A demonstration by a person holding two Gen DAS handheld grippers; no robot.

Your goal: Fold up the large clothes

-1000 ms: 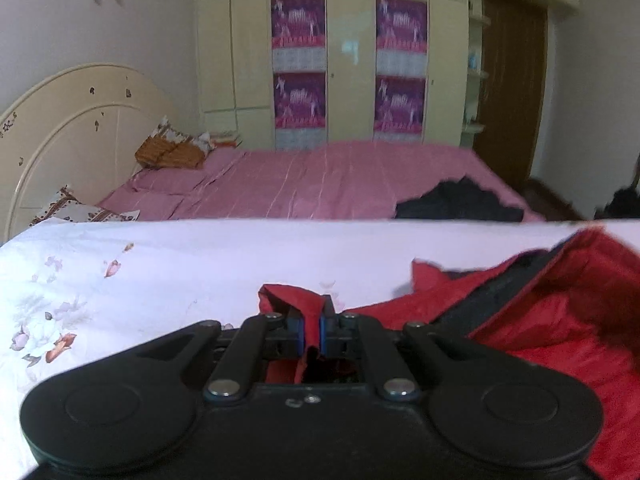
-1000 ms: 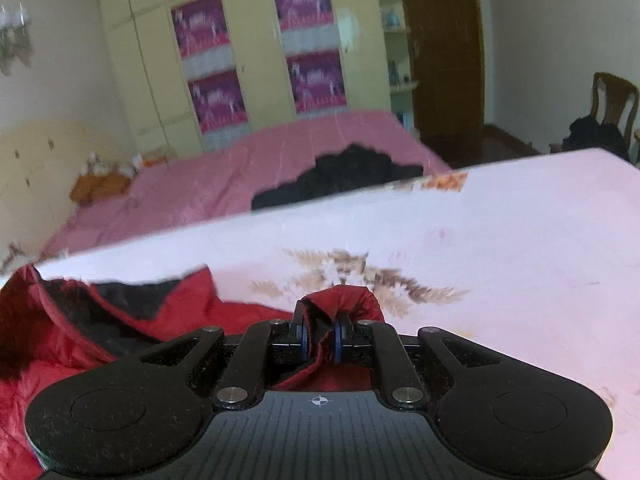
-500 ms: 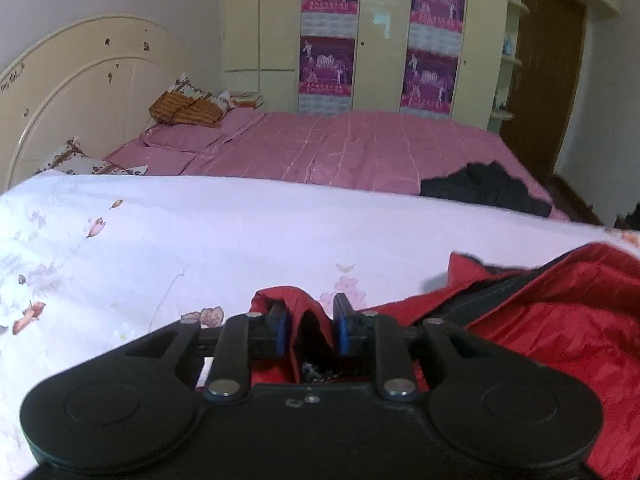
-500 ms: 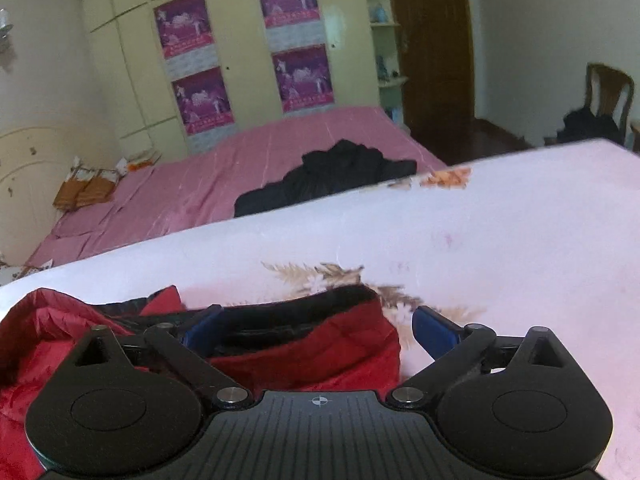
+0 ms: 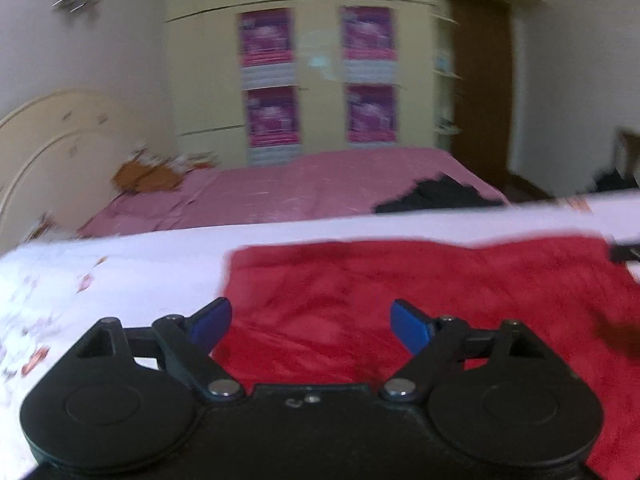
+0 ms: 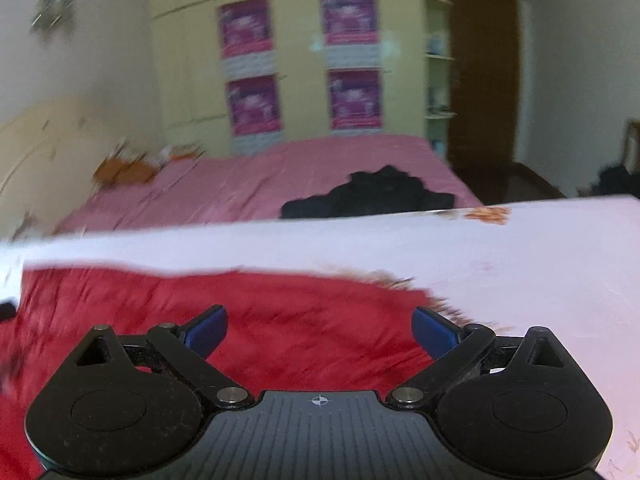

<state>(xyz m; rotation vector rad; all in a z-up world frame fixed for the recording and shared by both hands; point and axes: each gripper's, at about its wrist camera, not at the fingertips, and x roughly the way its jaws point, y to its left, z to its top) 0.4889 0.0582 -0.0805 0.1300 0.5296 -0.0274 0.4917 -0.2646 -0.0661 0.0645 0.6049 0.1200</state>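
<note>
Your left gripper (image 5: 310, 320) and right gripper (image 6: 320, 328), jaws just opened and empty, hover above the red jacket (image 5: 400, 292), one fold laid, more remaining.

no legible text, posters (image 5: 267, 40) blurred

Bare white sheet (image 6: 520, 264) beside red garment (image 6: 280, 320)

A pink bed (image 5: 320, 192) stands before a cream wardrobe (image 5: 316, 80) and brown door (image 5: 480, 92).
</note>
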